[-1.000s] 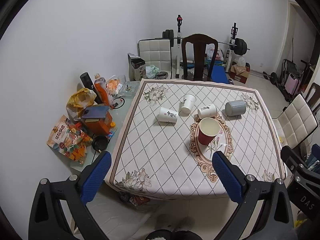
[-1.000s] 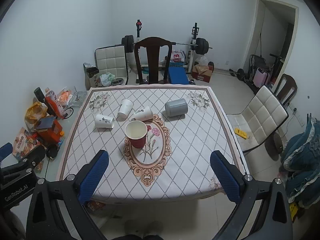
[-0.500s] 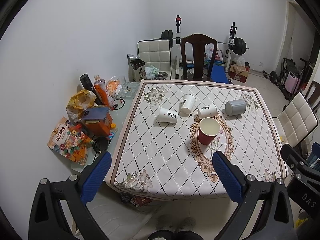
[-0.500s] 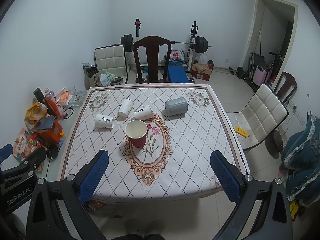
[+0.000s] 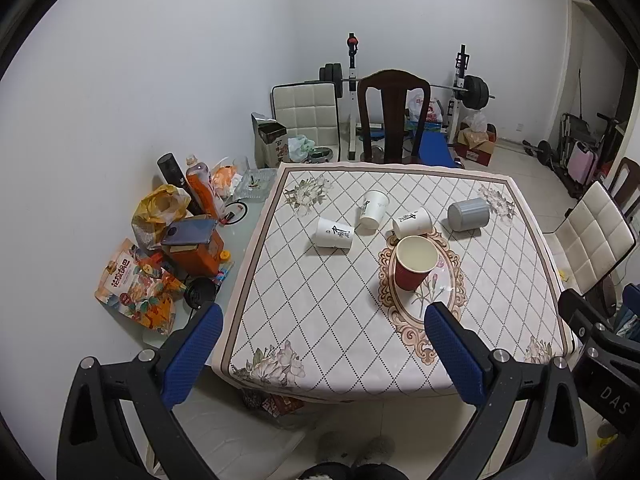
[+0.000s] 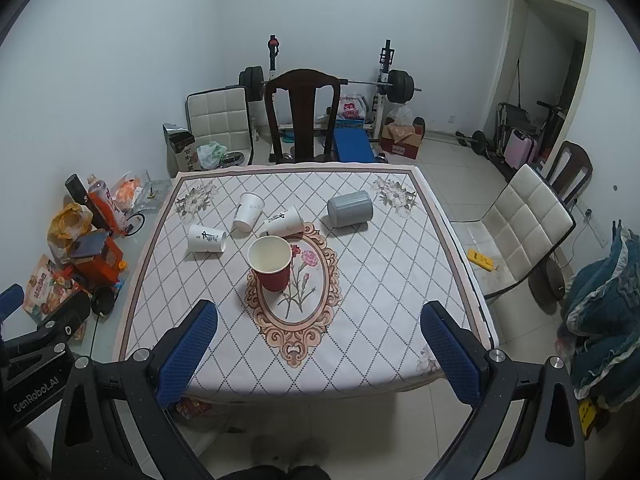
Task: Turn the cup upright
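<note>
A red paper cup (image 5: 414,264) (image 6: 271,263) stands upright near the middle of the table (image 5: 320,320) (image 6: 380,280). Three white paper cups lie on their sides behind it: a left one (image 5: 333,233) (image 6: 206,238), a middle one (image 5: 373,211) (image 6: 249,212) and a right one (image 5: 412,221) (image 6: 284,221). A grey cup (image 5: 468,215) (image 6: 350,208) lies on its side farther right. My left gripper (image 5: 320,348) and right gripper (image 6: 320,348) are both open and empty, held high off the table's near edge, well short of the cups.
A dark wooden chair (image 6: 302,114) stands at the table's far side. A white padded chair (image 6: 524,224) stands at the right. A low glass side table (image 5: 240,216) with snack bags, bottles and boxes sits on the left. Weight equipment (image 6: 384,84) lines the back wall.
Both grippers have stayed open; the view has barely shifted. No cup has moved.
</note>
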The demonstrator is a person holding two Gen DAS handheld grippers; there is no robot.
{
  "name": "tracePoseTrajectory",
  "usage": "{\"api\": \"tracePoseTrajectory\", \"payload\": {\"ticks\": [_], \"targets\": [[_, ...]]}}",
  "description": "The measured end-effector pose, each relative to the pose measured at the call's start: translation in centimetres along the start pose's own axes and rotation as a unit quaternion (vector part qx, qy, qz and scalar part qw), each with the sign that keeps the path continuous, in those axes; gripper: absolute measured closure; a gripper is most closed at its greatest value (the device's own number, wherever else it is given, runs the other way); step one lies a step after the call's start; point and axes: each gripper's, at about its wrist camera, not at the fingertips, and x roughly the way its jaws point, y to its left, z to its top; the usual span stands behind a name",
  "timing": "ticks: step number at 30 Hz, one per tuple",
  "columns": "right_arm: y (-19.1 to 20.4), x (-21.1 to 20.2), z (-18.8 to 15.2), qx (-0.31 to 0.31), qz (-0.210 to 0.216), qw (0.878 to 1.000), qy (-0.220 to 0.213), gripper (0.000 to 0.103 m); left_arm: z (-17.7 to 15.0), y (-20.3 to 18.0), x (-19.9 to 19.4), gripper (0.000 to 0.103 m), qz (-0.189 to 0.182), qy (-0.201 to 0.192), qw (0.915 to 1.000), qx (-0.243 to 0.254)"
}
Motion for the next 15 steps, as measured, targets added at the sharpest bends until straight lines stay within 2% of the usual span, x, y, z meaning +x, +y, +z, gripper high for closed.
{"api": "tracePoseTrajectory", "payload": {"ticks": [15], "targets": [[-0.19, -0.32, 0.03, 0.001, 0.000, 1.000, -0.001, 0.000, 0.07, 0.29, -0.40, 0.000, -0.004, -0.003, 1.0000, 0.003]]}}
